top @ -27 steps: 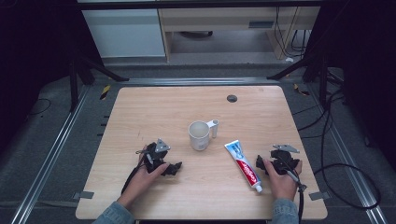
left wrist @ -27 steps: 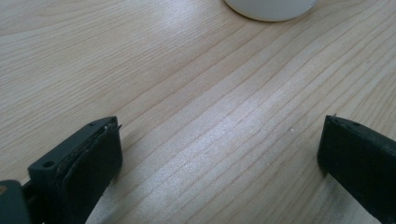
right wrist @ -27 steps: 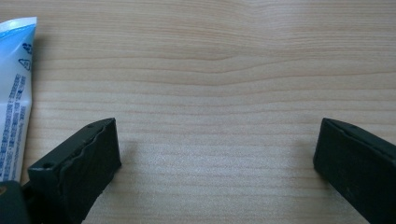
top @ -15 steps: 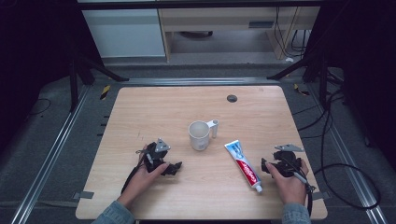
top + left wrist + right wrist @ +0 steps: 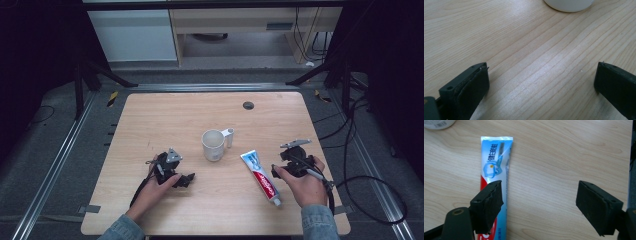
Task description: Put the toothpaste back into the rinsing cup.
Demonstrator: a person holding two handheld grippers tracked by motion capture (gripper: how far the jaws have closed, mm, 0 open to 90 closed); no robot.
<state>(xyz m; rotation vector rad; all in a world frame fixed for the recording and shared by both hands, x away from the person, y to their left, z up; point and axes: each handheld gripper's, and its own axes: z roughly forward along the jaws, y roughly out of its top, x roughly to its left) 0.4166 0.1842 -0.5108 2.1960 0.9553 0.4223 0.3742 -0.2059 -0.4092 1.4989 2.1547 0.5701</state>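
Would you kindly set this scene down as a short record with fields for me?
surface: wooden table
mug: white mug, upright near the table's middle, handle toward the far right
tube: toothpaste tube, flat on the table, right of the mug, cap end toward the person
left gripper: open, nothing between the jaws, low over bare wood
right gripper: open, one jaw over the tube, not gripping it

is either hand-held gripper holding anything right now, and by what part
Nothing is held. The right hand-held gripper is open beside the toothpaste tube; the left hand-held gripper is open over bare table.
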